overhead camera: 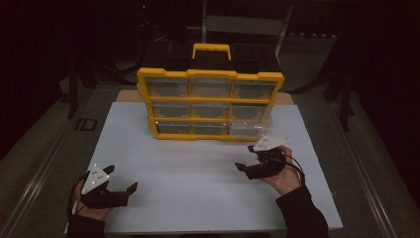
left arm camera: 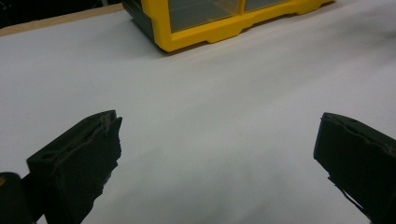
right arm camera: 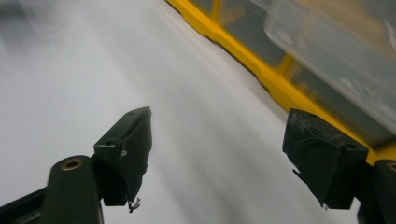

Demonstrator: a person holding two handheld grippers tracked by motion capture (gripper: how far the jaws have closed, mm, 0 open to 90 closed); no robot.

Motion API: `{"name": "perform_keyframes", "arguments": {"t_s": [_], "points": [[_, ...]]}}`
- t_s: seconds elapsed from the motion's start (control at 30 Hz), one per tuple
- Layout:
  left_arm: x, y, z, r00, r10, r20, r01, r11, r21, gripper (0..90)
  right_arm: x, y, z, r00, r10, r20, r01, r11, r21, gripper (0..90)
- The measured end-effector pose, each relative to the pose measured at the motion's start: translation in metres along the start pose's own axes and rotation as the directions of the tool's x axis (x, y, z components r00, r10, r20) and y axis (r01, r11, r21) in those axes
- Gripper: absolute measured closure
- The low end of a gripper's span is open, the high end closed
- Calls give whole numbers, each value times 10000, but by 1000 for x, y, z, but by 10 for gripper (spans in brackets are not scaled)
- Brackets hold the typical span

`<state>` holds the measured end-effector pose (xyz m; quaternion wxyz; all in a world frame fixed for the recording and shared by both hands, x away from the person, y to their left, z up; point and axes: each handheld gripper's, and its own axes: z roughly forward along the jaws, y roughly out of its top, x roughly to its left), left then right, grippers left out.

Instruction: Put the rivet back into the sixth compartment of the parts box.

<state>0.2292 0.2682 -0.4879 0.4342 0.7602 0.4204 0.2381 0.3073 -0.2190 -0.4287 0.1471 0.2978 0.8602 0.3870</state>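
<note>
One yellow organiser cabinet (overhead camera: 210,104) with nine clear drawers, three rows of three, stands upright at the far side of a white table (overhead camera: 198,173). Two hand-held grippers sit near the front: left gripper (overhead camera: 121,179) and right gripper (overhead camera: 246,159), both spread wide and holding nothing.

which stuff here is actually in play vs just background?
In play:
- yellow drawer organizer, bottom-right clear drawer partly pulled out
- right gripper, jaws open, close to that drawer
- left gripper, jaws open, over the white table

Background:
- metal frame behind the organizer
- small dark object left of the table
</note>
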Motion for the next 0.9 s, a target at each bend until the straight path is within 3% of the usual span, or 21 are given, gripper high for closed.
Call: {"name": "perform_keyframes", "arguments": {"t_s": [0.3,0.33,0.6,0.9], "points": [[1,0,-6,9999,-66,-99,64,9998,-175,13,-8,-36,-23,9928,730,946,-658,9948,-776,178],[1,0,-8,9999,-88,-144,85,9997,-217,13,-10,-47,-28,9893,1063,998,-950,9892,-1113,178],[3,-1,-13,9994,-205,-292,195,9992,-340,12,-14,-70,-38,9784,1741,1114,-1512,9703,-1889,159],[4,-2,-16,9989,-257,-398,242,9989,-394,11,-16,-79,-39,9732,1902,1296,-1585,9621,-2219,145]]}}
